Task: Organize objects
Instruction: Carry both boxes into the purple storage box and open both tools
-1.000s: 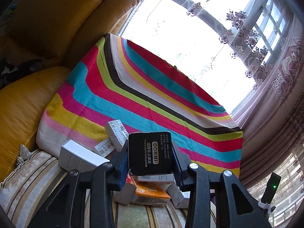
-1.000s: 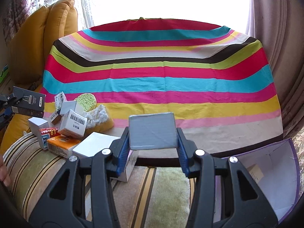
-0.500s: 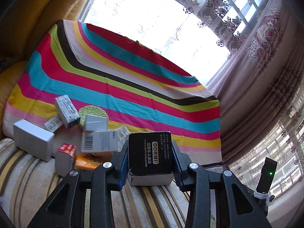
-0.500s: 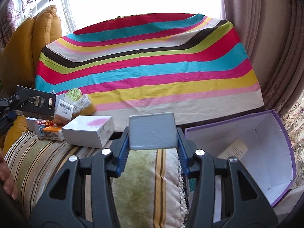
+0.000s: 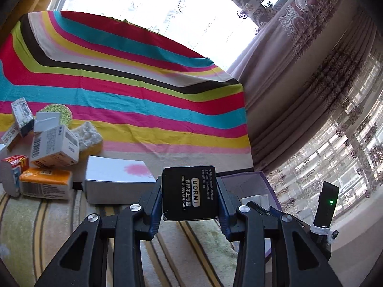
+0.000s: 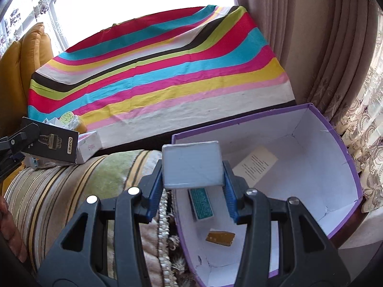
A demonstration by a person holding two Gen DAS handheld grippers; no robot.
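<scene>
My left gripper (image 5: 189, 199) is shut on a black DORMI box (image 5: 189, 192), held above the striped cushion; that box also shows at the left of the right wrist view (image 6: 53, 147). My right gripper (image 6: 192, 181) is shut on a pale grey box (image 6: 192, 166), held over the near left rim of the purple storage box (image 6: 344, 148). The storage box has a white inside holding a paper note (image 6: 255, 165), a teal-labelled packet (image 6: 201, 203) and a small brown item (image 6: 220, 238). A pile of small boxes (image 5: 51, 148) lies at the left.
A white box with a pink mark (image 5: 118, 183) lies on the cushion near the pile. A rainbow-striped cloth (image 5: 119, 91) covers the sofa back. The striped cushion (image 6: 79, 181) borders the storage box. Curtains (image 6: 323, 47) hang at the right.
Both grippers have swung right with their boxes. The right gripper now sits over the purple storage box's rim; the left has moved away from the pile toward the storage box.
</scene>
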